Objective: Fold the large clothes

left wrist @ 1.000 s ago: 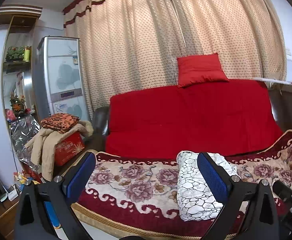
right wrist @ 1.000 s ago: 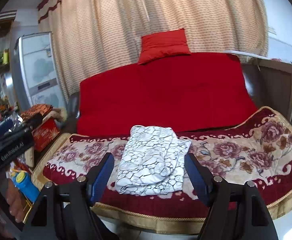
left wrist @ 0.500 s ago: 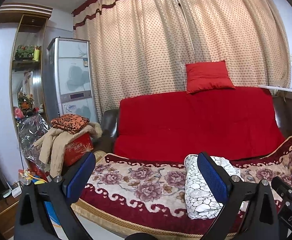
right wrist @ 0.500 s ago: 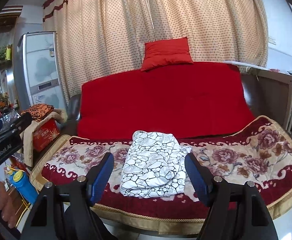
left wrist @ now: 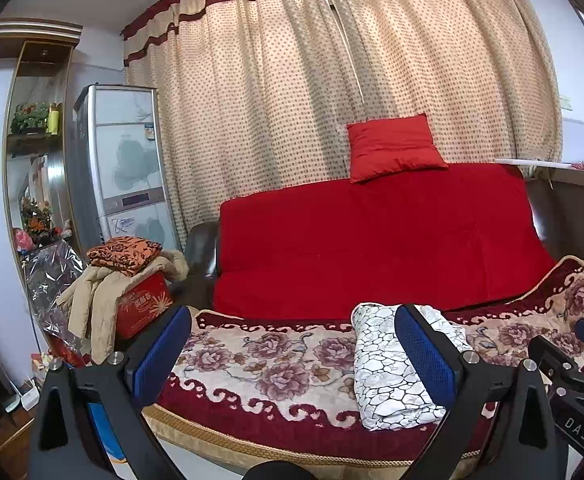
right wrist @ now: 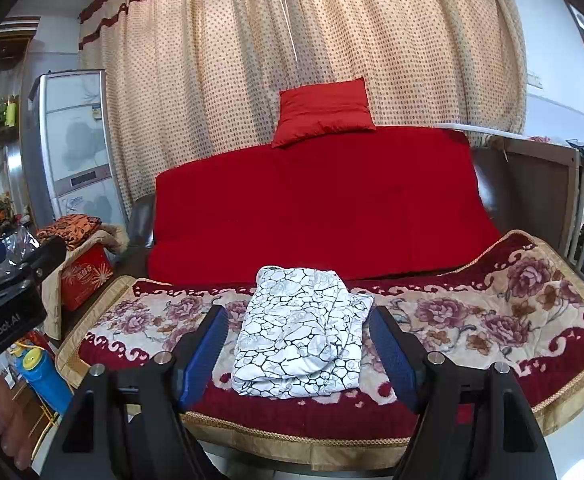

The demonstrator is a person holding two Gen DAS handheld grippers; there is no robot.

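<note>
A folded white garment with a black crackle pattern (right wrist: 300,332) lies on the floral cover of the sofa seat (right wrist: 492,312). In the left wrist view the garment (left wrist: 388,368) is at the right, partly behind my right finger pad. My left gripper (left wrist: 292,356) is open and empty, held back from the seat's front edge. My right gripper (right wrist: 298,356) is open and empty, in front of the garment and apart from it. The left gripper's body shows at the left edge of the right wrist view (right wrist: 8,304).
A red sofa back (left wrist: 372,240) with a red cushion (left wrist: 392,148) stands before dotted curtains. At the left are a red box piled with clothes (left wrist: 132,280), a fridge (left wrist: 124,168) and a shelf. A blue bottle (right wrist: 40,372) stands on the floor. A wooden crib (right wrist: 552,200) is right.
Both grippers have drawn back and up from the sofa, so the folded garment looks smaller and farther. The garment has not moved. Both grippers stay open.
</note>
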